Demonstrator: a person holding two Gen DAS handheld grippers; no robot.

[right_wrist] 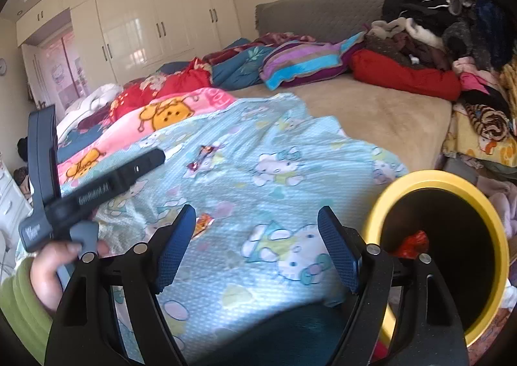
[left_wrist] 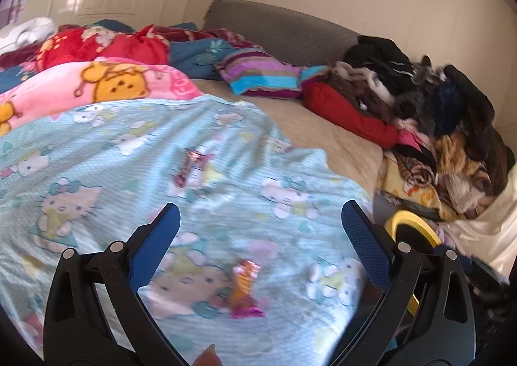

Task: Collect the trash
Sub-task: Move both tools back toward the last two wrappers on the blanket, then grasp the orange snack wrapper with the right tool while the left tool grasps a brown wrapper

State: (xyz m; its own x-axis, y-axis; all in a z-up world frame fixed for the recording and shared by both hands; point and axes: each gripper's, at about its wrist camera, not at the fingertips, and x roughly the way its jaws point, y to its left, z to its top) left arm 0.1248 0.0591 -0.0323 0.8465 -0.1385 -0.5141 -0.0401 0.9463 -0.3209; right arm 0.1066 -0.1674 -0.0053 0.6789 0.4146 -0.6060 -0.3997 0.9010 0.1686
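The bed (right_wrist: 381, 113) fills the room from the grey headboard (right_wrist: 316, 10) down to where the person stands, its far side heaped with clothes (right_wrist: 452, 29) and its near half covered by a pale blue cartoon-cat blanket (right_wrist: 258, 178). At the bed's near right corner sits a yellow-rimmed waste bin (right_wrist: 433, 178) with a dark inside, and something red and crumpled (right_wrist: 415, 243) already lies in it, so the collecting looks to be partway through. Two candy wrappers are left on the blanket: an orange and pink wrapper (left_wrist: 244, 285) close in, lying ahead between the spread tips of the left gripper (left_wrist: 260, 223), and a darker, longer wrapper (left_wrist: 192, 165) further up the blanket, well apart from the first. The left gripper's jaws stand wide with nothing in them, and so do those of the right gripper (right_wrist: 257, 223), which hangs over bare blanket just beside the bin. My reading is that this is the approach to the next pick. The left gripper is better placed for the near wrapper; it would need to dip down, straddle the thin foil and pinch without gathering blanket, then carry it right to the bin.
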